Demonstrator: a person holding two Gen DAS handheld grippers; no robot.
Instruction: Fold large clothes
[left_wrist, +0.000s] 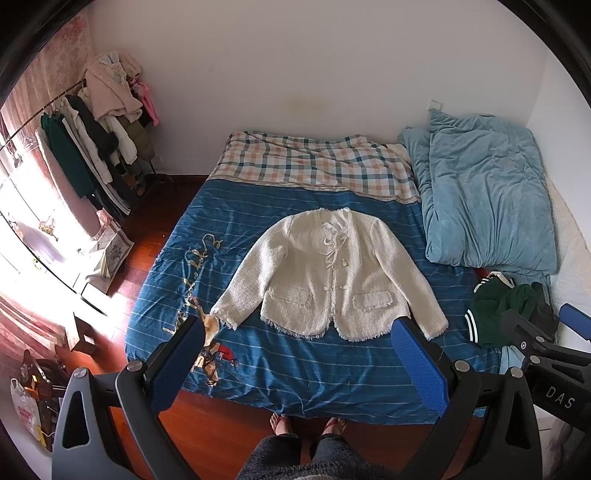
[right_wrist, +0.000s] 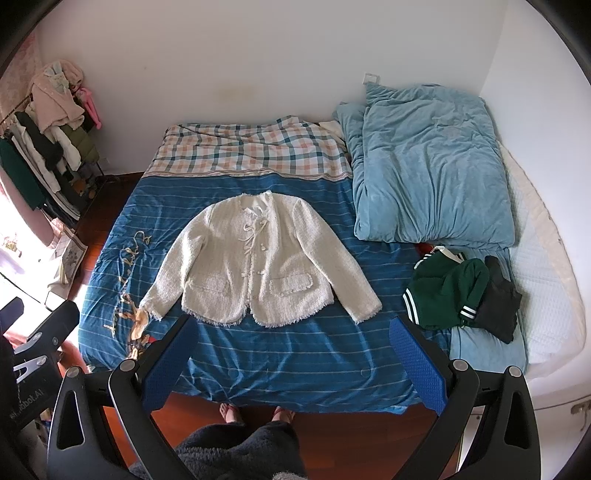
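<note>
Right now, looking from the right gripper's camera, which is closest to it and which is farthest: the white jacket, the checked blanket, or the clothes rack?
1. White jacket: spread flat mid-bed, just beyond the right gripper and its open fingers.
2. Checked blanket: across the far end of the bed, behind the jacket.
3. Clothes rack: off the bed, in the far left corner by the wall.

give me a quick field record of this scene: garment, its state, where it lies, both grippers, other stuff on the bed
garment: cream tweed jacket
state: spread flat, front up, sleeves angled out, not yet folded
surface: blue striped bedspread
left gripper: open, above the near bed edge, holding nothing
right gripper: open, above the near bed edge, holding nothing
beside jacket: green garment in a heap, to the right
far right of bed: light blue duvet, bunched
off bed: clothes rack at left wall
</note>
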